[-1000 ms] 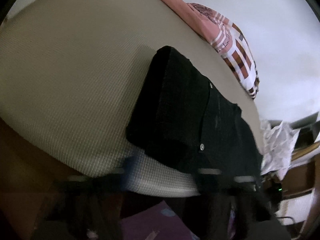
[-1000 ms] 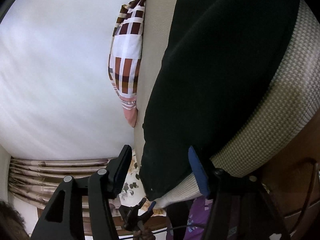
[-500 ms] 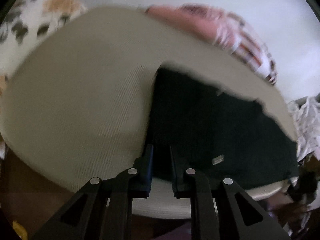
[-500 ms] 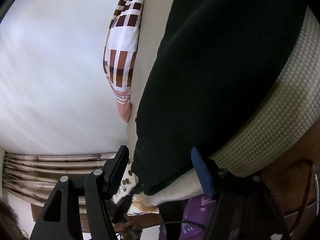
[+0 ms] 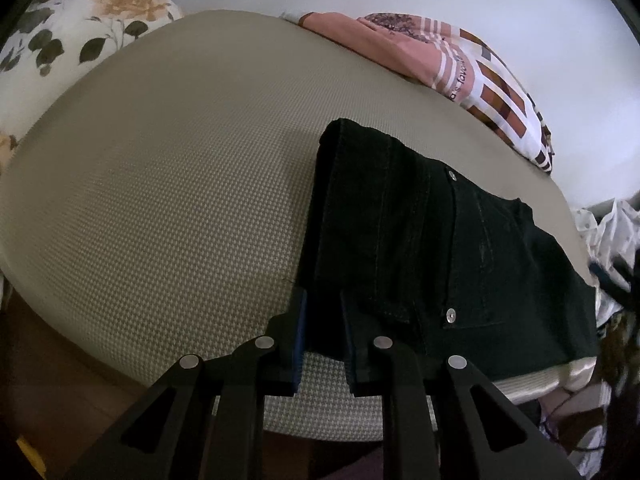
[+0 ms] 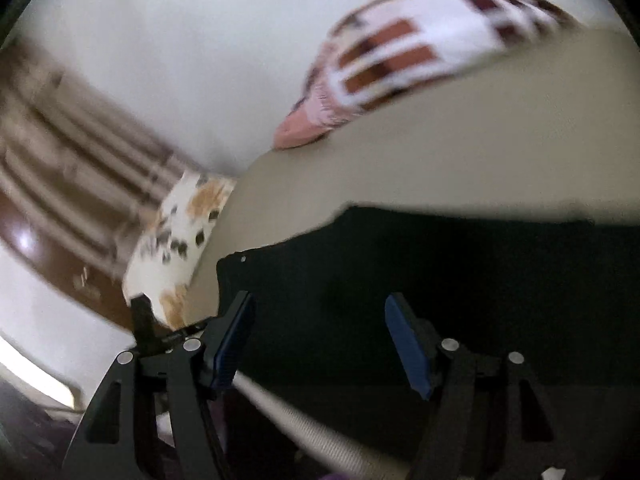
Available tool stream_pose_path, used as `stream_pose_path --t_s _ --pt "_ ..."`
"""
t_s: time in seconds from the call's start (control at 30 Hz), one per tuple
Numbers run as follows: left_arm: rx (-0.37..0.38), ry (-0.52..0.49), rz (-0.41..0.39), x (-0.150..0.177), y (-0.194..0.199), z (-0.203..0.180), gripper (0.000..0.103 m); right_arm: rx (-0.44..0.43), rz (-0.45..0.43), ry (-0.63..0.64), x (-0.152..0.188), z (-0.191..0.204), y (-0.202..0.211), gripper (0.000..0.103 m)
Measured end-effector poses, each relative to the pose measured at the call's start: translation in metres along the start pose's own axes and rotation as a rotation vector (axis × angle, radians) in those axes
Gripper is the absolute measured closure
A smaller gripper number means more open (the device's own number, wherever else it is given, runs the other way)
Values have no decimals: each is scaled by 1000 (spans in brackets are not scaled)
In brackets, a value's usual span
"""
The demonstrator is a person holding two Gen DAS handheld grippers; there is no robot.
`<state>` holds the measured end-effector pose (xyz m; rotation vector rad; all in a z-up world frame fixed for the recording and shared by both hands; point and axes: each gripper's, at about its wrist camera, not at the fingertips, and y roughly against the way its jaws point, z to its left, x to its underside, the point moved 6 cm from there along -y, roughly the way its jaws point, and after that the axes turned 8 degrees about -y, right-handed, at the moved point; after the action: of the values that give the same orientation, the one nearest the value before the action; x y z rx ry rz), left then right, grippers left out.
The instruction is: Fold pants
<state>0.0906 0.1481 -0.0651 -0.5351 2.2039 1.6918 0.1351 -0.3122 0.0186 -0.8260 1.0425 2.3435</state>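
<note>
Black pants (image 5: 420, 240) lie folded on a beige textured mattress (image 5: 180, 200), near its front edge on the right. My left gripper (image 5: 323, 332) is at the pants' near left corner, its jaws almost closed around the dark fabric edge. In the blurred right wrist view the pants (image 6: 420, 280) fill the lower right. My right gripper (image 6: 320, 344) is open, its blue pads wide apart over the pants' near edge, holding nothing.
A pink, white and brown checked blanket (image 5: 460, 68) lies at the far edge by the white wall. A floral pillow (image 5: 72, 28) sits at far left. Crumpled white cloth (image 5: 612, 232) lies off the right end. Brown bed frame (image 5: 52, 380) runs below.
My left gripper came forward to the pants' near left corner and narrowed around it. My right gripper swung round from a sideways view to face the pants, still open.
</note>
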Motion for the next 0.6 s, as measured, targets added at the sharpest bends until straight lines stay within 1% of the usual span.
stream_pose_path --t_s 0.07,0.13,0.17,0.2,0.23,0.3,0.43,0.47,0.57,0.6 --pt "3 8 -1 1 0 0 86 47 56 111 -16 5 -26 37" --pt "3 11 -4 0 0 -1 86 72 85 181 -25 7 -47 37" --pt "-1 8 -6 1 0 -1 86 71 102 213 -30 7 -59 37" --pt "-4 4 -8 0 0 -2 86 66 121 236 -32 9 -69 40" --pt "-7 2 -9 1 2 -1 86 76 141 263 -34 8 -79 48" --pt "-12 1 -9 1 1 -3 85 103 186 306 -36 7 -97 57" --pt "-10 15 -9 -1 -1 -4 84 138 243 323 -42 -5 -125 57" --pt "-11 14 -8 -2 -1 -4 83 134 259 320 -44 -7 -131 57" --pt "-16 18 -7 -3 -2 -2 78 102 340 323 -43 -7 -145 57" --pt "-16 21 -7 -3 -2 -2 78 97 348 334 -43 -5 -148 58"
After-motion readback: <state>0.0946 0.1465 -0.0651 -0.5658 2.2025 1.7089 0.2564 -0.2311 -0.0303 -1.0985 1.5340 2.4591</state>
